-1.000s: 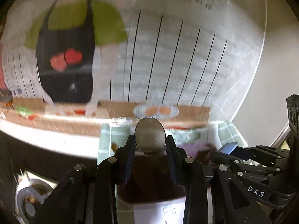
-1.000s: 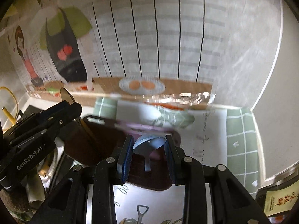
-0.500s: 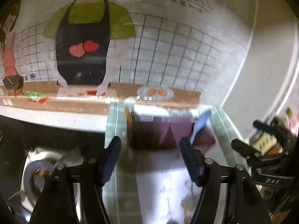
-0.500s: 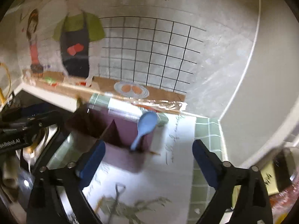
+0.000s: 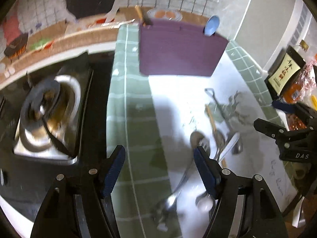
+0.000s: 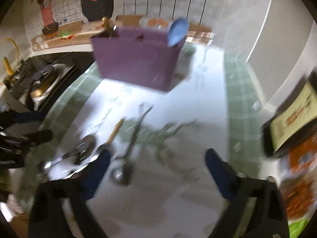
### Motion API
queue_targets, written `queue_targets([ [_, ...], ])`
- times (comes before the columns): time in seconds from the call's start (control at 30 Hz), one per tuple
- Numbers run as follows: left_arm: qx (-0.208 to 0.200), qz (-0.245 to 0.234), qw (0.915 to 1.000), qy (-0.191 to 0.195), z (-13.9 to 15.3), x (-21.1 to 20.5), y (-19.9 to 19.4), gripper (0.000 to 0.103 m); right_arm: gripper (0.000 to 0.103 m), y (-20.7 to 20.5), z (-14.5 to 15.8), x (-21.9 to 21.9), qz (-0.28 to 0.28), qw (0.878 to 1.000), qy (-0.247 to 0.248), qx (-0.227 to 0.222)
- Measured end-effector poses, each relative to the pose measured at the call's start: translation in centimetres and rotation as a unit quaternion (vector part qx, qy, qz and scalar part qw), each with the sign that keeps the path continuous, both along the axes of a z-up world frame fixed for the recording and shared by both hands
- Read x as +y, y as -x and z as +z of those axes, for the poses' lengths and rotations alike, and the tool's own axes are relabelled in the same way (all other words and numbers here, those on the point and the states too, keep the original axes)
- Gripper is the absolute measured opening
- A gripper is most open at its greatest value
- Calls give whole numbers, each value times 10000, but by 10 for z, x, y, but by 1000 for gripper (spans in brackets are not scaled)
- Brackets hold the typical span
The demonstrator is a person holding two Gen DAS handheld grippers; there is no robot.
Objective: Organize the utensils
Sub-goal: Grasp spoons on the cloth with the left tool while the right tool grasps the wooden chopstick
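A purple utensil holder stands at the back of the counter; it also shows in the right wrist view. A blue spoon and a wooden-handled utensil stick out of it. Several loose metal spoons and a wooden-handled utensil lie on the white mat. My left gripper is open and empty above the mat's left edge. My right gripper is open and empty above the loose utensils; that view is blurred.
A gas stove with a burner lies left of the green tiled counter. A boxed package and orange snack bags stand at the right. The wall with a cartoon poster is behind the holder.
Both grippers let go of their spoons into the purple holder, opened wide, and drew back and down over the mat with the loose utensils.
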State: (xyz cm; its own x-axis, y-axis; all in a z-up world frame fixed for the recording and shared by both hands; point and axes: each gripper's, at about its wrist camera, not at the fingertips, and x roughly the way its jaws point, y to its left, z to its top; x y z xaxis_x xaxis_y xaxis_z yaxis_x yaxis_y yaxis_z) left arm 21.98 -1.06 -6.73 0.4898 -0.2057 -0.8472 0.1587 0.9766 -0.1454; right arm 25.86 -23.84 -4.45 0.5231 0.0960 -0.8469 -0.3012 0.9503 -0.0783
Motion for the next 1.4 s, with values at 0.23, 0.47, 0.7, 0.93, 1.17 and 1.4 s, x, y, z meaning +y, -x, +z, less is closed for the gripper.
queue_targets([
  [0.23, 24, 328, 9994, 79, 4, 23, 8, 73, 34, 25, -21, 41, 679, 9926, -625, 791],
  [0.47, -1, 220, 9997, 145, 9, 29, 16, 75, 34, 39, -32, 69, 1235, 9889, -155, 811],
  [0.7, 265, -756, 9965, 232, -3, -19, 30, 75, 34, 4, -34, 10, 251, 9974, 257, 619],
  [0.93, 379, -1210, 9918, -143, -20, -67, 29, 75, 34, -2, -24, -31, -313, 9984, 239, 409],
  [1.17, 208, -1031, 9933, -484, -31, -63, 3, 36, 34, 19, -21, -12, 175, 9980, -197, 567],
  [1.4, 340, -286, 9990, -70, -29, -26, -41, 32, 34, 27, -42, 36, 710, 9936, -295, 827],
])
